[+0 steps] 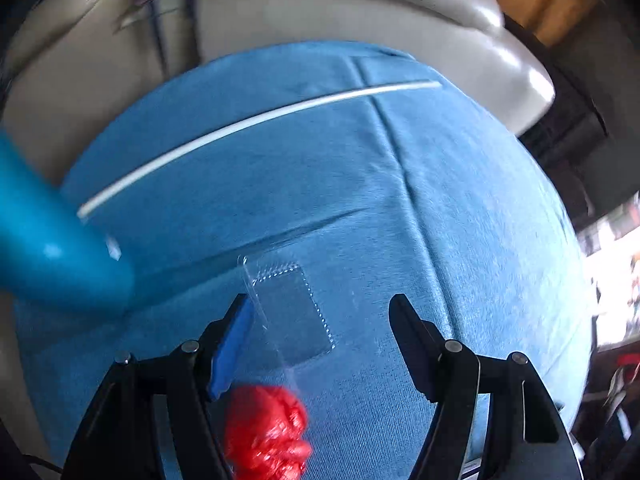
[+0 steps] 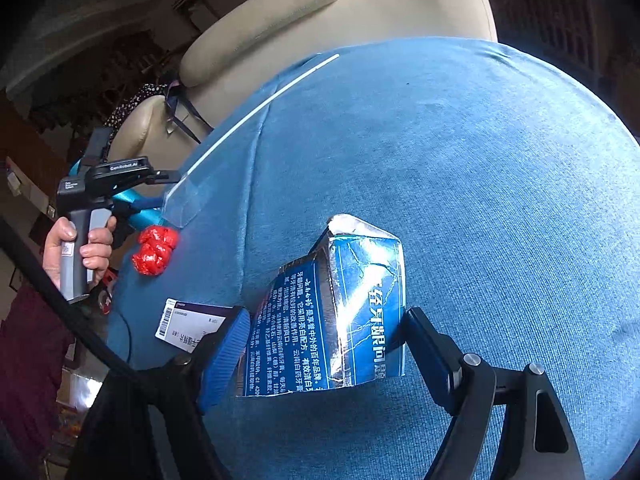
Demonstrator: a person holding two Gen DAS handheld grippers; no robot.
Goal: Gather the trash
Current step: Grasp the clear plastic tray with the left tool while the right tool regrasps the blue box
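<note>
In your left wrist view, one crumpled red wrapper lay at 6 o'clock and one clear plastic packet ran toward 11 between your left gripper's released jaws. In your right wrist view, your right gripper grasped one torn blue foil carton, pointing toward 12.

Lighting: daylight, bright at right edge of left view. Glare: hard on carton foil, soft on sofa leather. Blur: left view smeared. Distortion: strong fisheye bowing, black corners.
</note>
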